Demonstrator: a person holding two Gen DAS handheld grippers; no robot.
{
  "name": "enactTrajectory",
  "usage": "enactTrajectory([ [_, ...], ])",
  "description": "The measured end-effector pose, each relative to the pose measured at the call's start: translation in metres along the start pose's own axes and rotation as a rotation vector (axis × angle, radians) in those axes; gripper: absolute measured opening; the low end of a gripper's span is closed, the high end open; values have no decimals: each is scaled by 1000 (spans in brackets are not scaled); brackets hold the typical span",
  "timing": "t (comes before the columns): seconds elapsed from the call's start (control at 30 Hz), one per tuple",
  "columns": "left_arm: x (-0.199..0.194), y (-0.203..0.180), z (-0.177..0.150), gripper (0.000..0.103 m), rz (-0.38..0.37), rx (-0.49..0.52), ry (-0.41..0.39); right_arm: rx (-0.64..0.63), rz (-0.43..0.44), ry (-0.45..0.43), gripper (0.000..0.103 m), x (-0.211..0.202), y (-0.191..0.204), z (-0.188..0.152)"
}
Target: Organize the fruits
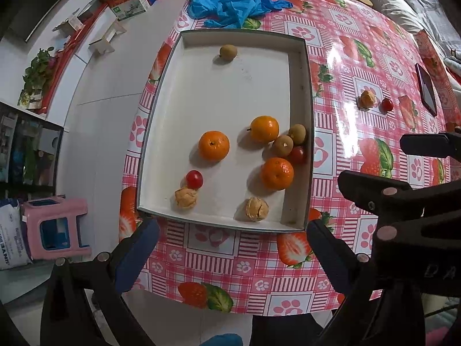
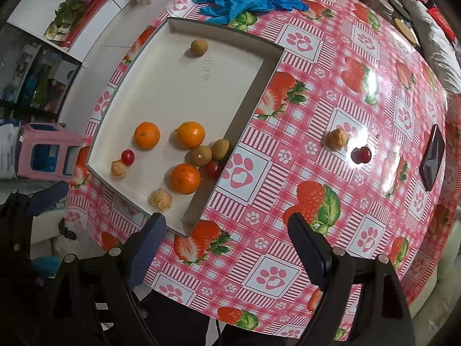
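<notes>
Right hand-held gripper (image 2: pixel 227 248), jaws apart, empty; cherry tomato (image 2: pixel 361 154) at two o'clock: smooth, easily crushed, grip lightly across its middle.

Fruits (image 1: pixel 213 146) mostly in tray (image 1: pixel 161 132)

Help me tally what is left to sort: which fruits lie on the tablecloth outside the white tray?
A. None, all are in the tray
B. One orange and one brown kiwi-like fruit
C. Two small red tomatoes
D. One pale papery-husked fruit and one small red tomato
D: a pale husked fruit and a small red tomato sit side by side on the tablecloth, well apart from the tray.
</notes>
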State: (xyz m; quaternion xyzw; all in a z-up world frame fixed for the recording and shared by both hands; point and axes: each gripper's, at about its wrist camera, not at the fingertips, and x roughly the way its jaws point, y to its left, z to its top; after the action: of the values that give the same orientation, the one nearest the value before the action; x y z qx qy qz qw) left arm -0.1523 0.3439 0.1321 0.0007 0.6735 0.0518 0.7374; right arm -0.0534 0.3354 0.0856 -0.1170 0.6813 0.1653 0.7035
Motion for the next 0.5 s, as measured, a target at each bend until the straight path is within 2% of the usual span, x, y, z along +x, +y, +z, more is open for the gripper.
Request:
enactTrajectory([
  [0.33,3,3,-1,103,-16,-18,20,-8,-1,1,89,0,2,0],
  [0.5,2,6,-2,103,-16,-15,2,-16,-5,0,89,0,3,0],
])
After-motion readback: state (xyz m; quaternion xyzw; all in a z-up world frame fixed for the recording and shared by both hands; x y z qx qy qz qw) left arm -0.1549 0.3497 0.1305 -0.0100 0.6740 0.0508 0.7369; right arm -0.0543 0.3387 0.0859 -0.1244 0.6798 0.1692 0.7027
